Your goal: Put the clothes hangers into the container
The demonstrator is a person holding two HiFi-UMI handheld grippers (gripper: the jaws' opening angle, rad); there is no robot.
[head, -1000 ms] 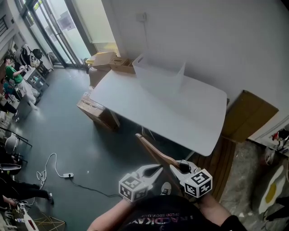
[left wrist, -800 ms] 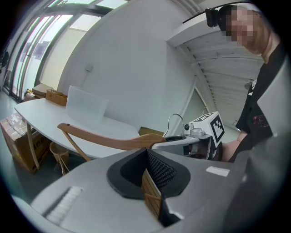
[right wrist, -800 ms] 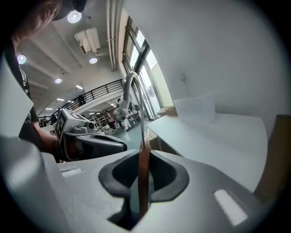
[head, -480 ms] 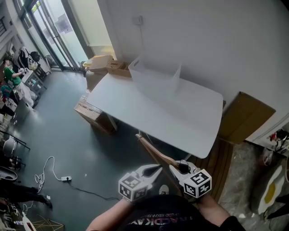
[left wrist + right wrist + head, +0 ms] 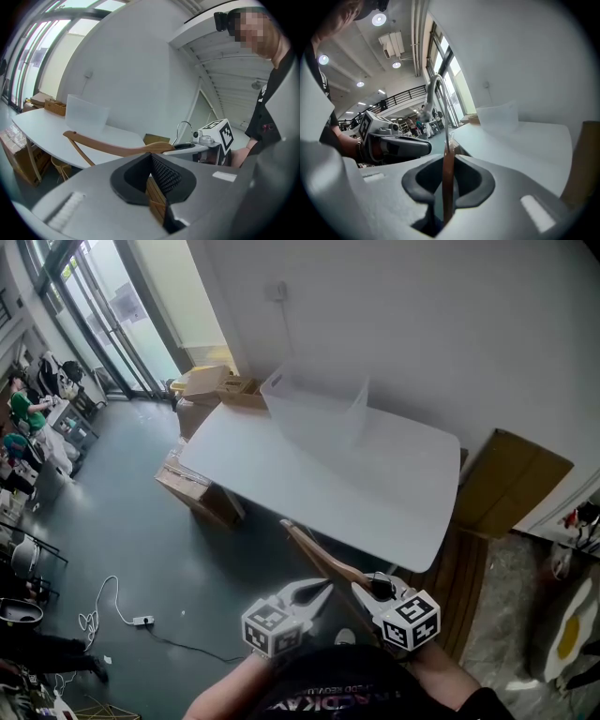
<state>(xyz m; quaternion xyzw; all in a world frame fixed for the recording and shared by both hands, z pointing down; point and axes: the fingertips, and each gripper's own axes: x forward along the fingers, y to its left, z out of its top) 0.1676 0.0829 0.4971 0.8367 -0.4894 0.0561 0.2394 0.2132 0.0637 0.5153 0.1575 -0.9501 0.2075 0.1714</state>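
Clearance ahead: the left gripper (image 5: 317, 592) and right gripper (image 5: 364, 589) are both clamped on one wooden hanger (image 5: 321, 554), the right just under its wire hook (image 5: 183, 130), held off the near edge of the tabletop (image 5: 375, 493). The hanger's free arm points ahead and left toward the clear container (image 5: 314, 409), which stands at the far edge by the wall, well apart. Bare tabletop lies between, so a straight forward reach looks open to both grippers.
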